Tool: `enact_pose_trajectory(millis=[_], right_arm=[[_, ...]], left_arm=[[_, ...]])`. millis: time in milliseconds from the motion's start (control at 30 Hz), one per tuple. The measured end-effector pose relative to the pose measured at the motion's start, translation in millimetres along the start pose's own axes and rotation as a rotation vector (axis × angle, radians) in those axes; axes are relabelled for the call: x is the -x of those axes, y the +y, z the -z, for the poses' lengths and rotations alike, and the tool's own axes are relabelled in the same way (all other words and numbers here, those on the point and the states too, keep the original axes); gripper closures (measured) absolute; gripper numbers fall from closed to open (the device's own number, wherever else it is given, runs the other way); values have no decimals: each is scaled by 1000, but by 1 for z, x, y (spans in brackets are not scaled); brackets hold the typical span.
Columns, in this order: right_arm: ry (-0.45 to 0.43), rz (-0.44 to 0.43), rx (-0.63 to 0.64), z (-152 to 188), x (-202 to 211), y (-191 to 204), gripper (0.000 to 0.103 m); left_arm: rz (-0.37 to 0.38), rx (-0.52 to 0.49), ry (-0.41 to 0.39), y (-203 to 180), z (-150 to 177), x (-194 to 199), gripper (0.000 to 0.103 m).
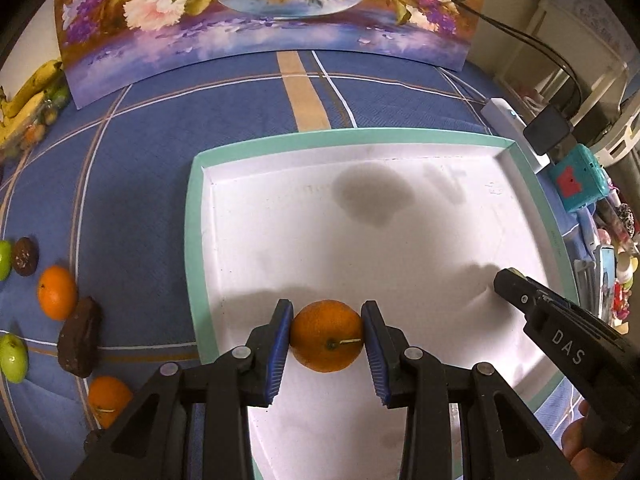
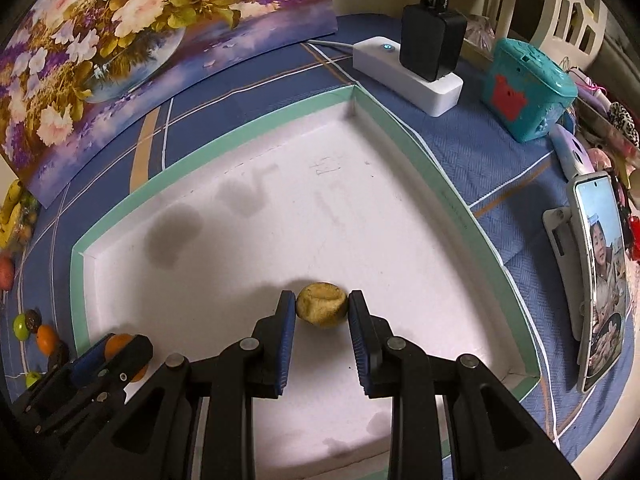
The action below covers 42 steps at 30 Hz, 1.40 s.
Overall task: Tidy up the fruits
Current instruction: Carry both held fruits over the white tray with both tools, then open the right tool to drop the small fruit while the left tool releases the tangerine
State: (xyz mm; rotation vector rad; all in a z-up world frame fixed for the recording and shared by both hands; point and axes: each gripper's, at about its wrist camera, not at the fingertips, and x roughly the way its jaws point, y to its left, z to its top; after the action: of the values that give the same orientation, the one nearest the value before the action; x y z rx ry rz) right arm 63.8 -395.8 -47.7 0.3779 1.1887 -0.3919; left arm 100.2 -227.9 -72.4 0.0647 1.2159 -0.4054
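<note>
My left gripper (image 1: 327,336) is shut on an orange mandarin (image 1: 327,334), held over the near left part of the white tray with the teal rim (image 1: 192,240). My right gripper (image 2: 322,310) is shut on a wrinkled yellow-brown fruit (image 2: 322,309) over the tray's middle (image 2: 78,280). The right gripper also shows at the right of the left wrist view (image 1: 560,320). The left gripper with its mandarin shows at the lower left of the right wrist view (image 2: 120,348). Left of the tray on the blue cloth lie two mandarins (image 1: 57,292), two green fruits (image 1: 14,358) and two dark brown pieces (image 1: 79,336).
A flower painting (image 1: 260,12) leans at the back of the table. A white power strip with a black charger (image 2: 432,44), a teal toy box (image 2: 524,92) and a phone on a stand (image 2: 600,280) stand right of the tray. Bananas (image 1: 28,92) lie at the far left.
</note>
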Motion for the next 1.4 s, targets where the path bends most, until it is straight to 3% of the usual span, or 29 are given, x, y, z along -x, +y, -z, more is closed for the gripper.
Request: enact_pose_trajectory(millis=[367, 467, 567, 767, 867, 967, 1033, 1100, 1167, 1200, 1300, 1400], right_arm=[[9, -12, -7, -5, -2, -2, 73], [-11, -17, -7, -8, 7, -3, 66], [-50, -31, -16, -11, 24, -7, 65], [-103, -42, -15, -14, 50, -10, 65], [-114, -39, -13, -14, 56, -11, 65], [-104, -43, -11, -14, 55, -12, 65], [-88, -44, -6, -14, 51, -11, 65], [-74, -45, 3, -14, 46, -10, 57], [-72, -45, 17, -12, 44, -7, 25], [-77, -41, 24, -12, 44, -6, 20], [-88, -25, 41, -11, 44, -5, 17], [-90, -17, 47, -10, 43, -5, 17]], left_arm=[[10, -12, 4, -4, -5, 7, 64], [24, -16, -18, -4, -8, 21, 64], [36, -16, -50, -5, -12, 38, 62], [36, -3, -88, -2, -16, 58, 56], [11, 14, -87, 3, -19, 59, 43], [-12, 43, -77, 14, -19, 55, 41], [-31, 63, -79, 20, -19, 53, 34], [-57, 94, -94, 29, -19, 53, 16], [-84, 116, -106, 37, -19, 53, 11], [-100, 123, -112, 41, -19, 54, 10], [-142, 149, -132, 55, -19, 55, 0], [-174, 171, -149, 68, -18, 57, 0]])
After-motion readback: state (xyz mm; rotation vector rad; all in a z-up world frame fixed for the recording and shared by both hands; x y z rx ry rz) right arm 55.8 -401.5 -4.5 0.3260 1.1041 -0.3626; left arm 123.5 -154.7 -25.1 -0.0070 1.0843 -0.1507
